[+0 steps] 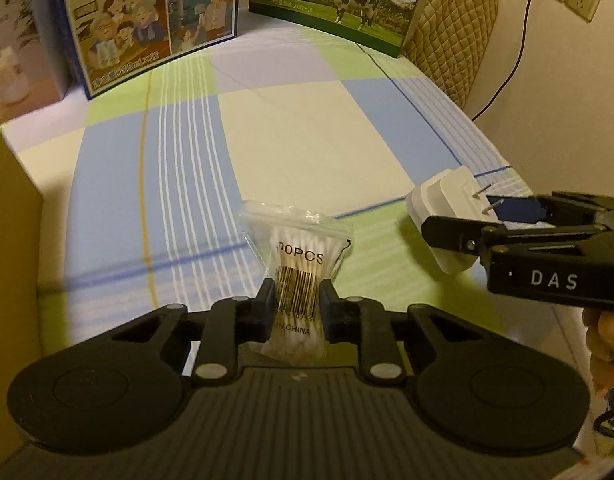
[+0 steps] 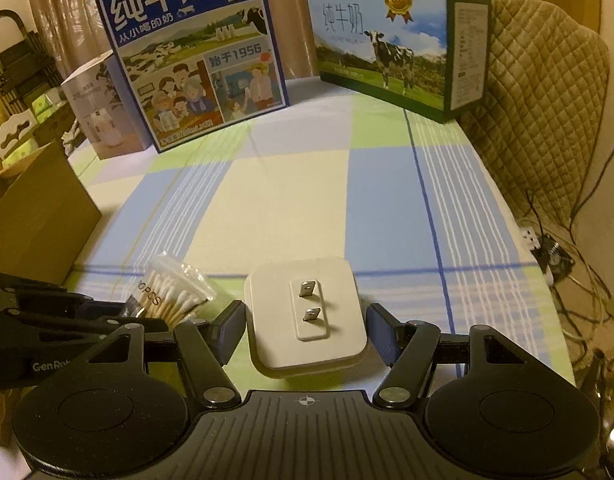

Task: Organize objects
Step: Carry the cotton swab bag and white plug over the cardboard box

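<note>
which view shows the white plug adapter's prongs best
The right wrist view: the white plug adapter sits centred between the right gripper fingers, both prongs facing the camera. The left wrist view shows it side-on at the edge, partly hidden.

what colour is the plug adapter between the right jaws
White, with two metal prongs facing up; the plug adapter shows best in the right wrist view.

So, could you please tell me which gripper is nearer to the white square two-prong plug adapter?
Right. The right gripper has the white square two-prong plug adapter between its fingers, while the left gripper sits off to the adapter's left, shut on the clear bag of cotton swabs.
</note>
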Demonstrator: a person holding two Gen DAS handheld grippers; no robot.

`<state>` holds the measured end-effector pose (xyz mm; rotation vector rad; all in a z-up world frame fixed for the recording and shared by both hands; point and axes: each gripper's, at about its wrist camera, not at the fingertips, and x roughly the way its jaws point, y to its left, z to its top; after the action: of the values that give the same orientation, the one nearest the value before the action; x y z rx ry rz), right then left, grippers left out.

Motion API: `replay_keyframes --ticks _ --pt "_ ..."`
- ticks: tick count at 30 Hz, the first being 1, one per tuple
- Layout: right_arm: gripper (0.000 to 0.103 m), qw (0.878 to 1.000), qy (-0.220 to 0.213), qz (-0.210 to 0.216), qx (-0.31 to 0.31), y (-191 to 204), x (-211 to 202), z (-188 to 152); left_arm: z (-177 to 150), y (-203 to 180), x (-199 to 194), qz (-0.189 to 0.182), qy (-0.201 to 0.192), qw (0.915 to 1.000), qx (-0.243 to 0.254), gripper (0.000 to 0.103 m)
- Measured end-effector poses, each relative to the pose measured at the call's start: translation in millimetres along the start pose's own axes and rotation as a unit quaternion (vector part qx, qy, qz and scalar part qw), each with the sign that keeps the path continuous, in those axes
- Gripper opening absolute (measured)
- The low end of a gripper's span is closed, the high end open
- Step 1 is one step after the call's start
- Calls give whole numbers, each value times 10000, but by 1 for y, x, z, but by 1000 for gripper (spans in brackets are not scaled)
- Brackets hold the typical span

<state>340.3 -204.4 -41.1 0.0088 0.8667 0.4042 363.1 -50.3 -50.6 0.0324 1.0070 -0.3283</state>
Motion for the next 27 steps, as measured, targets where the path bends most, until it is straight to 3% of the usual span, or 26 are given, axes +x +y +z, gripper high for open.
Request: replay_keyframes --ticks 13,27 --pt "63 9988 -459 121 113 29 -93 -39 -48 -28 -73 40 -333 9992 -206 18" --pt "63 9966 -704 281 321 79 -178 -110 -121 -28 -177 160 -718 9966 -373 18"
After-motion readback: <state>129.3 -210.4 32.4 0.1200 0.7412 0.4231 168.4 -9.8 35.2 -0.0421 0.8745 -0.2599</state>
